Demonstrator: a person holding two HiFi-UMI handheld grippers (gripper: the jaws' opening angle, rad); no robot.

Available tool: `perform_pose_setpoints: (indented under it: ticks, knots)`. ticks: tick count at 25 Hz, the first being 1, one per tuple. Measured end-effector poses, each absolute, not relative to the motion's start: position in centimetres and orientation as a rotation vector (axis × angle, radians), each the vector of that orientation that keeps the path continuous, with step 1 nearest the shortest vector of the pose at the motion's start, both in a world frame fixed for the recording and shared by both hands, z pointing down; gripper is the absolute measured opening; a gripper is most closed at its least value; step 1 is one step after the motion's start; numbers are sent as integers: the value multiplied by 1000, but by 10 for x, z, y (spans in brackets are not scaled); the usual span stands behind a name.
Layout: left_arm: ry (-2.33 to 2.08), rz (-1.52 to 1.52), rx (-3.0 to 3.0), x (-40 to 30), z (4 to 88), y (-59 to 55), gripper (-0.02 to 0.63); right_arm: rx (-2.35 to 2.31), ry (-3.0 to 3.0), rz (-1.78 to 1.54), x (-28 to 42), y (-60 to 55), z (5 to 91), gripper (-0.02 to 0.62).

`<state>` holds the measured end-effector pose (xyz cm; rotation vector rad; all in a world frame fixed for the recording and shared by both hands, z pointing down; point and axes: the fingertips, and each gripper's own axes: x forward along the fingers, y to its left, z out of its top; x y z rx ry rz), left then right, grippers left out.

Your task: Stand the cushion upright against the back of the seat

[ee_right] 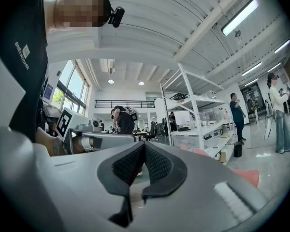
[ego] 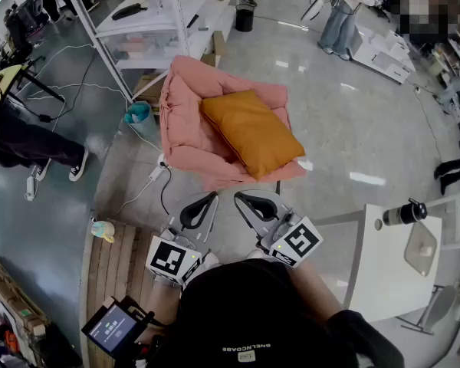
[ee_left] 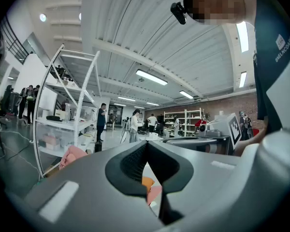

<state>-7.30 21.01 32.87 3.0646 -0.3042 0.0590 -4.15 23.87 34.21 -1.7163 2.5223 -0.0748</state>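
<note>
One orange cushion (ego: 253,133) lying flat across one pink seat (ego: 185,121), corner apparently overhanging front edge. Two grippers low by person's chest, well apart from seat: left hand-held gripper (ego: 211,197) clenched, empty; right hand-held gripper (ego: 239,197) clenched, empty. One white desk (ego: 383,282) at right.

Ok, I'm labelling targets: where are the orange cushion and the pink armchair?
Orange square cushion (ego: 253,133), head view, centre of its top face.
Pink padded armchair (ego: 182,121), head view, padding left of the cushion.

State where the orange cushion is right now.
In the head view, the orange cushion lies on the pink seat, at upper centre, just right of the white shelving rack.
</note>
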Motion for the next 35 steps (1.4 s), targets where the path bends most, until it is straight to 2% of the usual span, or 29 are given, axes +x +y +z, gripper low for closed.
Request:
perform_pose_setpoints:
  ticks: [13, 22, 35]
  knots:
    - [-231, 77, 3041, -85, 343, 211, 19, -1721, 2518, -119, -57, 230, 351, 5]
    - [-165, 153, 3064, -102, 355, 206, 19, -1643, 2597, -93, -97, 215, 350, 5]
    - [-65, 92, 3060, -149, 357, 187, 18, -1586, 2618, -158, -144, 194, 366, -6]
